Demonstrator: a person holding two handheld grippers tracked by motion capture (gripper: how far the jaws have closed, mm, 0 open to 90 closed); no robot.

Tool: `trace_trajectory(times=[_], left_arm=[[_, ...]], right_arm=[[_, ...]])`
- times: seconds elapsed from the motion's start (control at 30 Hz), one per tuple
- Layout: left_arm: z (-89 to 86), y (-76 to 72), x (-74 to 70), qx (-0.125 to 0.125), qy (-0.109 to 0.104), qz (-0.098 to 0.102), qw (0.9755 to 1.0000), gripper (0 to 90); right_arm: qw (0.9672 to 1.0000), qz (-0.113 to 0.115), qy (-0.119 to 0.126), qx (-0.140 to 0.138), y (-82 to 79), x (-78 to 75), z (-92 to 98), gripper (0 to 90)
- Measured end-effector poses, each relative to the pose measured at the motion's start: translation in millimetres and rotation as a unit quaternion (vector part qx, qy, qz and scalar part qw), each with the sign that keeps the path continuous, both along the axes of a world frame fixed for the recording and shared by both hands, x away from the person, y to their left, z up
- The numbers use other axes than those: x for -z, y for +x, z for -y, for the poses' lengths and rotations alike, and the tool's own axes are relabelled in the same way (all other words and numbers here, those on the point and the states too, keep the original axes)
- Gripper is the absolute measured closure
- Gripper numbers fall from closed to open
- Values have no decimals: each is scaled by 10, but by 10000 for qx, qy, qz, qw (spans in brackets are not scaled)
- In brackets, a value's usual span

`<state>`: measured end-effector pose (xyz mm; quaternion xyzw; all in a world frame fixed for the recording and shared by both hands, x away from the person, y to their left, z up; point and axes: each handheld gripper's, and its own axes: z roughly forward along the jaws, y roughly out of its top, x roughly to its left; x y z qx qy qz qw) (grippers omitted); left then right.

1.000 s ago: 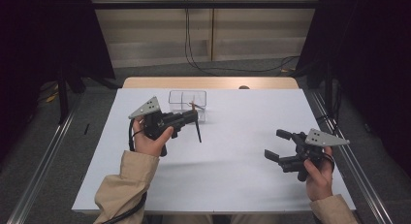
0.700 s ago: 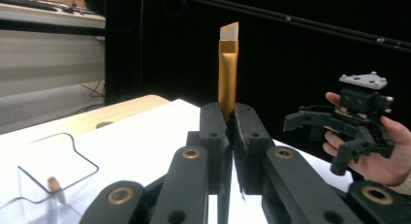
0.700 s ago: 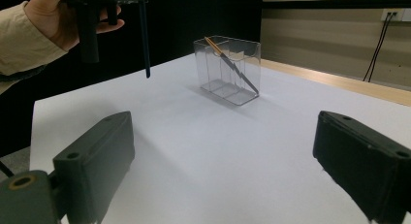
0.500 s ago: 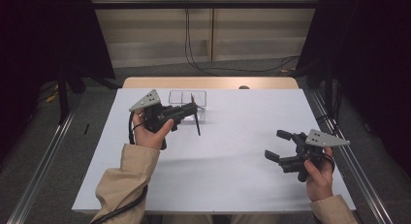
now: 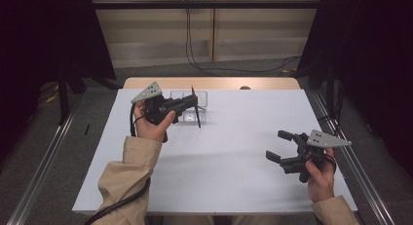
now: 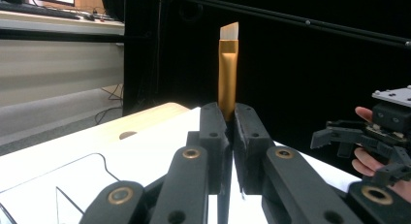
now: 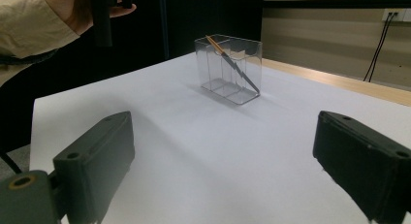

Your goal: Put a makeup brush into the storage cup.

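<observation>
High camera sits above the person's side of the table, looking forward and down; the whole white top is in frame, far edge and grey floor beyond, both forearms coming in from the near edge. Left gripper view rides low and close behind the left gripper, facing level across the table toward its right edge, where the right gripper appears farther off. Right gripper view looks along the right gripper, skimming the top toward the far left corner. It shares the clear box with the high view, near the far edge.
</observation>
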<state>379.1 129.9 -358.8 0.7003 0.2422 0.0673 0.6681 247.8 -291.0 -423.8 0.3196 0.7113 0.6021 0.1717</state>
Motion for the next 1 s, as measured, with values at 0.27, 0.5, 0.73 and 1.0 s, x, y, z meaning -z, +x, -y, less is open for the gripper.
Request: trace_trajectory(times=[0.27, 0.5, 0.73, 1.0], left_arm=[[47, 84, -22, -114, 23, 11, 9999, 836], [83, 154, -30, -176, 66, 10, 9998, 836], [101, 217, -70, -291, 88, 51, 9995, 836], [143, 279, -71, -465, 121, 121, 9988, 836]], right_arm=[[10000, 24, 33, -6, -8, -13, 19, 73], [10000, 46, 43, 6, -15, -26, 29, 73], [10000, 43, 47, -1, -16, -26, 30, 73], [10000, 45, 55, 2, -16, -25, 29, 73]])
